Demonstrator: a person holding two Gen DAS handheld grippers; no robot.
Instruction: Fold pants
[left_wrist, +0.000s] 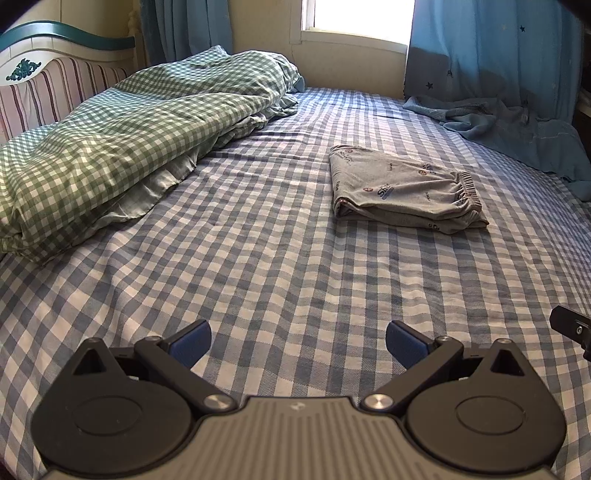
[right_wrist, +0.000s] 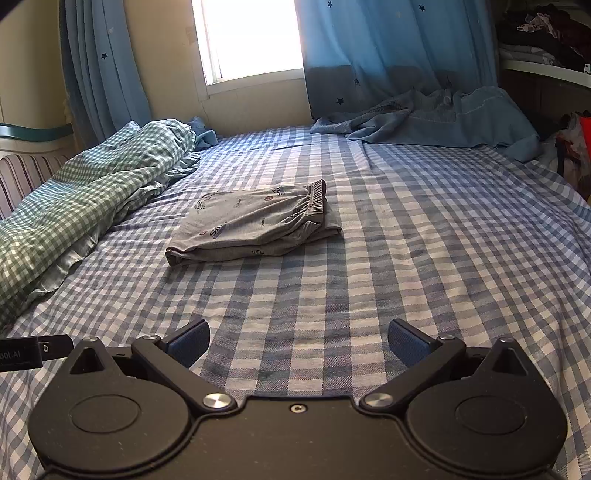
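On the left of the bed lies a rumpled green-and-white checked duvet (left_wrist: 122, 133). The left gripper (left_wrist: 298, 341) hovers low over the blue-and-white checked bedsheet (left_wrist: 258, 258), jaws wide apart and empty. The grey printed pants (left_wrist: 402, 188), already a compact folded rectangle, lie ahead and to its right, well apart, long axis running left to right, elastic waistband rightward. The right gripper (right_wrist: 299, 341), equally wide and empty, sees them ahead-left, seemingly about as far. Only its view shows cluttered shelves (right_wrist: 546, 44).
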